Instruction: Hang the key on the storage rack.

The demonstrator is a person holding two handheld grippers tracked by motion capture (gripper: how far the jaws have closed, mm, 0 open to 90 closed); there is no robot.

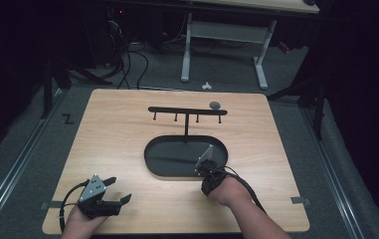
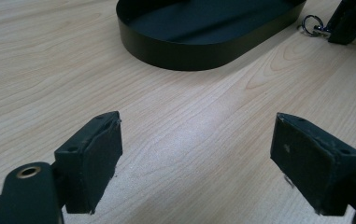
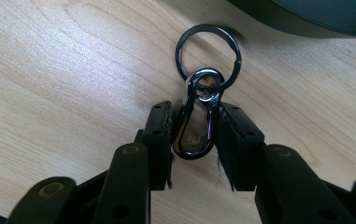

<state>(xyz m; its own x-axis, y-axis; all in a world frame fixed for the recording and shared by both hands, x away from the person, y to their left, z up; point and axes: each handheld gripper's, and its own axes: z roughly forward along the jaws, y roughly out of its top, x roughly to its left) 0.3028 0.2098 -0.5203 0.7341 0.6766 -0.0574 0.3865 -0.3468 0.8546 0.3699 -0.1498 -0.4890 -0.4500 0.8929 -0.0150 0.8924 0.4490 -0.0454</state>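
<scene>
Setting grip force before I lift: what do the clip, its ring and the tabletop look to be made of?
The clip between the right gripper jaws looks like polished metal: bright, mirror-like highlights. The ring linked to it seems a darker, glossy metal, possibly coated. The tabletop shows pale wood grain with a smooth satin sheen; solid wood or laminate, I can't tell.

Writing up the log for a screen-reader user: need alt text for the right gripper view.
The right hand-held gripper closes its two black jaws on a small metal clip lying on a light wooden table. A dark key ring is linked to the clip's far end and lies flat on the wood. The edge of a black tray crosses the top right corner.
</scene>
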